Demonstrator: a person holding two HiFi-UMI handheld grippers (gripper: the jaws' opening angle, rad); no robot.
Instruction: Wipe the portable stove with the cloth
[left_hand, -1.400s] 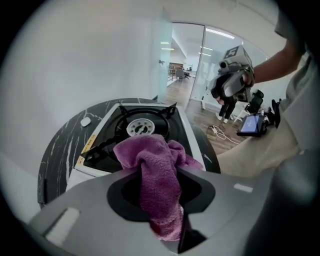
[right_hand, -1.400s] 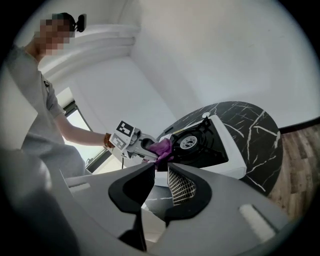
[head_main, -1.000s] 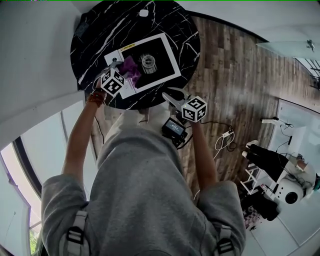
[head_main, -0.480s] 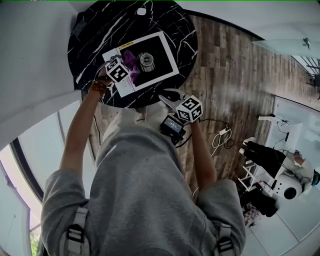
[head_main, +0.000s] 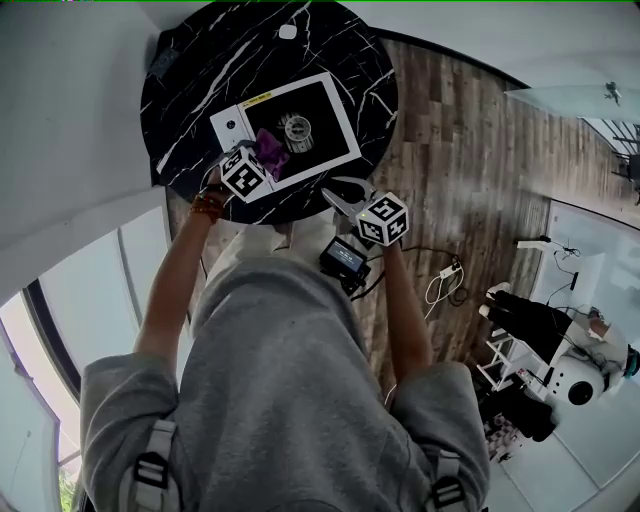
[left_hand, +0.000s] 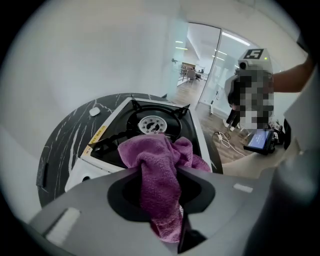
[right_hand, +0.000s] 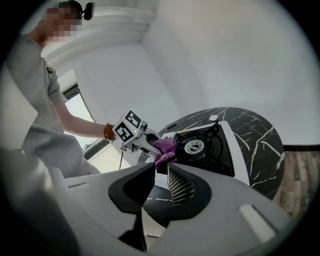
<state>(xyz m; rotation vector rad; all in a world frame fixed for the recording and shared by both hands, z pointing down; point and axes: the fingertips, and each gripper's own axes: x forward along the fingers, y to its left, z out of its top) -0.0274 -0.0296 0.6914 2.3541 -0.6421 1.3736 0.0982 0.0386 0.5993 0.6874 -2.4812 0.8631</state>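
The portable stove (head_main: 322, 102), white-framed with a black top and a round burner (head_main: 295, 128), sits on a round black marble table (head_main: 200, 60). My left gripper (head_main: 262, 156) is shut on a purple cloth (head_main: 271, 150), which rests on the stove's near left part beside the burner. In the left gripper view the cloth (left_hand: 159, 170) bunches between the jaws, with the stove (left_hand: 115, 117) behind it. My right gripper (head_main: 338, 194) hovers off the table's near edge, its jaws a little apart and empty. The right gripper view shows the left gripper (right_hand: 148, 142) holding the cloth (right_hand: 166, 147) at the stove (right_hand: 227, 150).
A small white object (head_main: 287, 31) lies at the table's far side and a dark flat item (head_main: 164, 60) at its left edge. A black device with a screen (head_main: 345, 260) hangs at the person's waist. Wood floor (head_main: 470, 130) with cables (head_main: 445, 280) lies to the right.
The left gripper first pushed the cloth toward the stove's far side, then drew it back to the near left part by the burner. The right gripper stayed put.
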